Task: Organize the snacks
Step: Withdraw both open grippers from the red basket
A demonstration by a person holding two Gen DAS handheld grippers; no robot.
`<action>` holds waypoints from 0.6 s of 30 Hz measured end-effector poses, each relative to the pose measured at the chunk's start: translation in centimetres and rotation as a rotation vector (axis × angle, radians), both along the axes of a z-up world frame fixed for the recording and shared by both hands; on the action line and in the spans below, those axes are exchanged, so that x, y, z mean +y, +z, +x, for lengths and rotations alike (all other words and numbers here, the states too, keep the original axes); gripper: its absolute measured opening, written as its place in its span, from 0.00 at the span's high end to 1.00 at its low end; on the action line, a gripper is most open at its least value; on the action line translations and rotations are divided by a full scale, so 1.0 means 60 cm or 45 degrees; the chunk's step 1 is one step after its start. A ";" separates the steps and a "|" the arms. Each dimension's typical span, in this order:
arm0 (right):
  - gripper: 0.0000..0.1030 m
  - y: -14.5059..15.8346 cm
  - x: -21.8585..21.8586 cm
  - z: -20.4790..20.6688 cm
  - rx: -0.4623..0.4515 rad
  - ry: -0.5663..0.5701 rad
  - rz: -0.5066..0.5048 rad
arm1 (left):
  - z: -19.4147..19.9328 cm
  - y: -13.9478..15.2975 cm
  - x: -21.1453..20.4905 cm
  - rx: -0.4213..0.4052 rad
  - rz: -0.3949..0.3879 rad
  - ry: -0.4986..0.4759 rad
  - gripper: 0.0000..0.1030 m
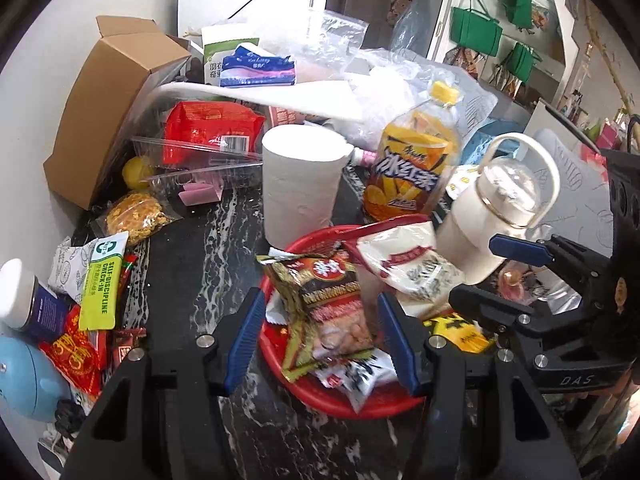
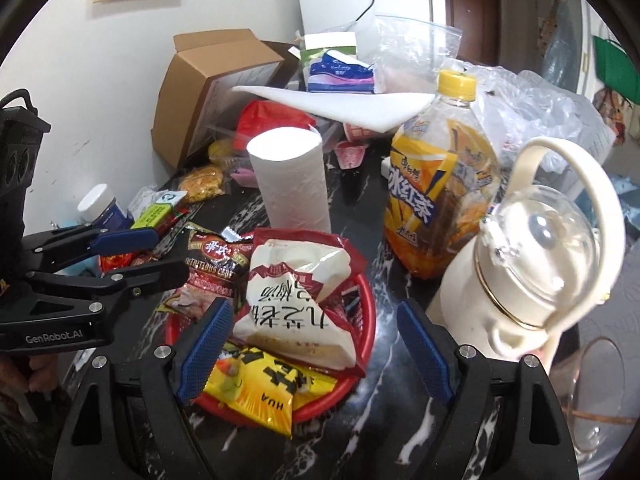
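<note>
A red basket (image 1: 320,400) (image 2: 368,320) sits on the dark marble counter, full of snack packets. A brown and gold cereal packet (image 1: 324,304) (image 2: 212,264) lies at its left side. My left gripper (image 1: 320,296) (image 2: 172,253) hovers over this packet, part open, with its pads clear of it. A white and red packet (image 1: 408,264) (image 2: 296,300) leans on top, and a yellow packet (image 2: 260,392) (image 1: 460,332) lies at the basket's near edge. My right gripper (image 2: 316,306) (image 1: 472,270) stands wide open around the white and red packet without touching it.
A paper roll (image 1: 298,184) (image 2: 288,176) stands just behind the basket, an iced tea bottle (image 1: 412,168) (image 2: 436,184) and a cream flask (image 1: 492,208) (image 2: 528,272) to its right. Loose snack packets (image 1: 100,280) and a cardboard box (image 1: 104,104) crowd the left.
</note>
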State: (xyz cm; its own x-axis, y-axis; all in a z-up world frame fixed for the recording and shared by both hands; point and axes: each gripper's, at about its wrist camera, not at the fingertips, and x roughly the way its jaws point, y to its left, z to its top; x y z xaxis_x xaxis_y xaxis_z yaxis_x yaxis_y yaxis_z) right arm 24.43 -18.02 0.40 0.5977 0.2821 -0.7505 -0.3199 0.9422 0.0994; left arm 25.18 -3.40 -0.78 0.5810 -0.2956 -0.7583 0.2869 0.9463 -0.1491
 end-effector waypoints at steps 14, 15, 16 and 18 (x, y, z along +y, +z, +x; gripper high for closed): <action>0.17 0.099 -0.002 -0.126 -0.184 -0.071 0.023 | -0.118 0.091 0.001 -0.179 0.006 -0.022 0.45; 0.17 0.105 -0.001 -0.136 -0.198 -0.076 0.024 | -0.129 0.099 0.001 -0.197 0.007 -0.024 0.45; 0.17 0.115 -0.001 -0.151 -0.221 -0.081 0.026 | -0.137 0.105 0.001 -0.208 0.006 -0.026 0.45; 0.17 0.130 -0.002 -0.174 -0.255 -0.091 0.030 | -0.158 0.119 0.004 -0.236 0.005 -0.027 0.45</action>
State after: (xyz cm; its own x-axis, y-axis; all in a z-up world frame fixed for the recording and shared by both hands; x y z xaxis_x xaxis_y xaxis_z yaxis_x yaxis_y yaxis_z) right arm 13.99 -18.13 8.20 0.7531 0.2499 -0.6086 -0.2682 0.9613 0.0628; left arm 15.71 -3.17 6.36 0.7043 -0.3065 -0.6403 0.3292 0.9402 -0.0880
